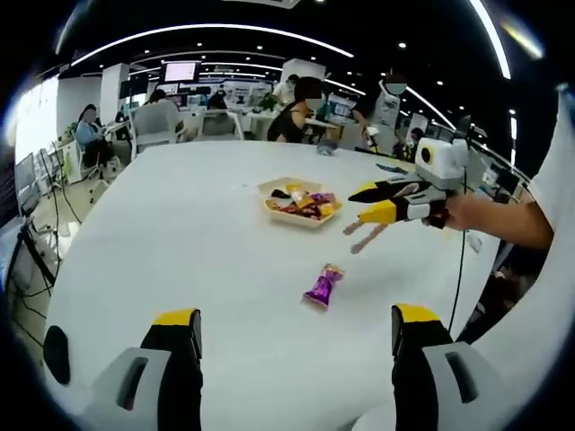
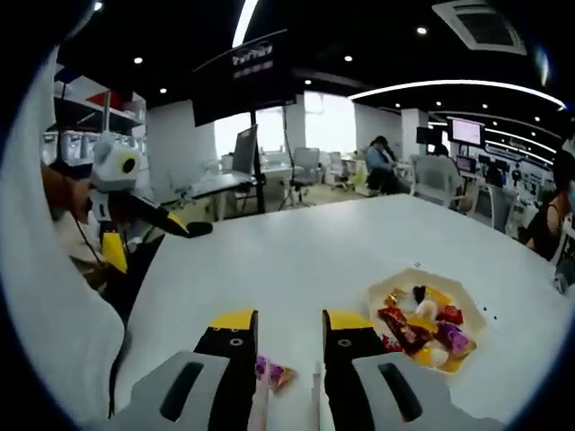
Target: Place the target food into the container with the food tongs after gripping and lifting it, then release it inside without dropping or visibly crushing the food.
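Left hand-held gripper (image 1: pixel 295 328): jaws stand wide apart at the near edge of the white worktop (image 1: pixel 180 251), holding nothing.

Right hand-held gripper (image 2: pixel 289 334): jaws are drawn narrow. Pale tong tips appear to run forward from between them, so it seems to be closed on the food tongs (image 1: pixel 367 237), which in the left gripper view slope down toward the worktop.

Target food: a single candy (image 1: pixel 323 285) in a purple wrapper with twisted ends and an orange patch. It lies flat on the bare worktop, near the left hand-held gripper and well short of the container. In the right gripper view it sits directly below the jaws, partly hidden.

Container: a shallow yellow tray (image 1: pixel 269 203) further across the worktop, already carrying assorted wrapped sweets in red, purple, white and orange.

Assessment: the pick is not yet made. The tong tips should straddle the body of the candy rather than a twisted end and close only until the wrapper is held. It should then be lifted clear, carried over the tray rim and lowered before opening. The wrapper looks slick and light, so slipping is likely.
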